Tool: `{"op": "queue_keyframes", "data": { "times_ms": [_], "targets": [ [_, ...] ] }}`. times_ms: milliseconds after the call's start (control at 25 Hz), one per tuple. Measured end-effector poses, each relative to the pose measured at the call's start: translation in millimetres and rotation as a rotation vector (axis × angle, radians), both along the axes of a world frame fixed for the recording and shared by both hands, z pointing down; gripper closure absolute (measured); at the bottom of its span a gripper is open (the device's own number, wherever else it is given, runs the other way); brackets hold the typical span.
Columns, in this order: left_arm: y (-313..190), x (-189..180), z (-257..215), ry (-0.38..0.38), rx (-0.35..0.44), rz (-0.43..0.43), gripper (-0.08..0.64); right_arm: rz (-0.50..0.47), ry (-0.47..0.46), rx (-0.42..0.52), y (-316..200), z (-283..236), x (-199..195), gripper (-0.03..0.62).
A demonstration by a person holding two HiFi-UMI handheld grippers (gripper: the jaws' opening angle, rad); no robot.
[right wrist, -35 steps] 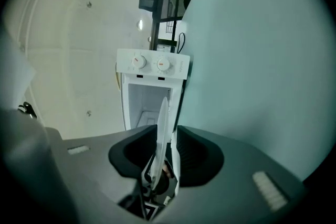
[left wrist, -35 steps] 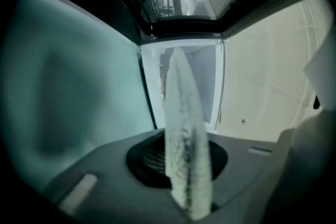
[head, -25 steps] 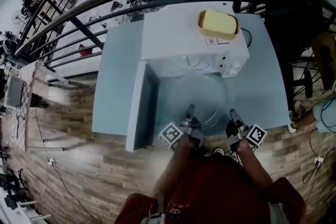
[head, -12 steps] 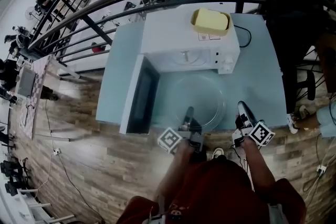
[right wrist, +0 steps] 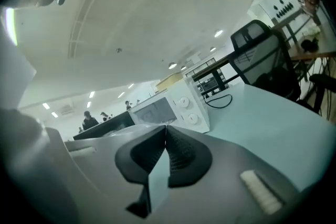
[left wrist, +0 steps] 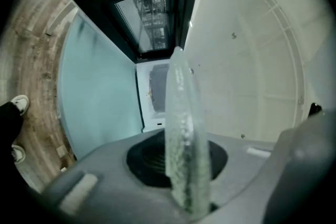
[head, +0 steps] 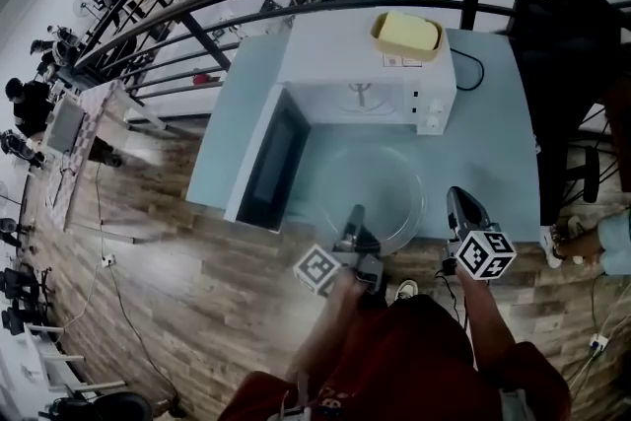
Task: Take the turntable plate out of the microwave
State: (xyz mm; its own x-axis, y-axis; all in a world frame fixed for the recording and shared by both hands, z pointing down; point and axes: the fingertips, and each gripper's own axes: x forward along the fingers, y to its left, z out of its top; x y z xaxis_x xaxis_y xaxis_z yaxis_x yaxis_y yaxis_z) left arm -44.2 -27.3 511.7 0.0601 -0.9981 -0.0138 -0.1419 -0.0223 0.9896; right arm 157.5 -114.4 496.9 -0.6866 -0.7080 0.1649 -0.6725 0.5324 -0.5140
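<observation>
Your left gripper (head: 355,217) is clamped on the glass turntable plate (head: 373,192), out in front of the microwave (head: 360,74). Only the left gripper view shows the rim edge-on between its jaws. Your right gripper (head: 457,204), right of the plate, has just closed its jaws together on nothing. The microwave's top label (head: 399,61) is too small to read.

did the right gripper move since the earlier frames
Yes. Judged against the microwave, the right gripper has shifted to the right, away from the turntable plate's rim. Its jaws have just closed on nothing.
</observation>
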Motion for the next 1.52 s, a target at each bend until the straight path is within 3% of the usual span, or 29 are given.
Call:
{"op": "queue_keyframes", "data": {
  "times_ms": [320, 560, 800, 1520],
  "targets": [
    [32.7, 1.3, -15.8, 0.022, 0.029, -0.049, 0.529, -0.041, 0.219, 0.171, 19.3, -19.0, -1.8, 0.591],
    [55.2, 0.1, -22.8, 0.028, 0.042, -0.085, 0.529, -0.042, 0.316, 0.313, 36.9, -36.5, -7.9, 0.591],
    [65.0, 4.4, -30.3, 0.032, 0.071, -0.082, 0.529, -0.013, 0.343, 0.396, 52.2, -50.5, -6.9, 0.591],
    [69.7, 3.3, -34.0, 0.037, 0.079, -0.088, 0.529, -0.003, 0.324, 0.401, 59.6, -53.0, -6.3, 0.591]
  ]
}}
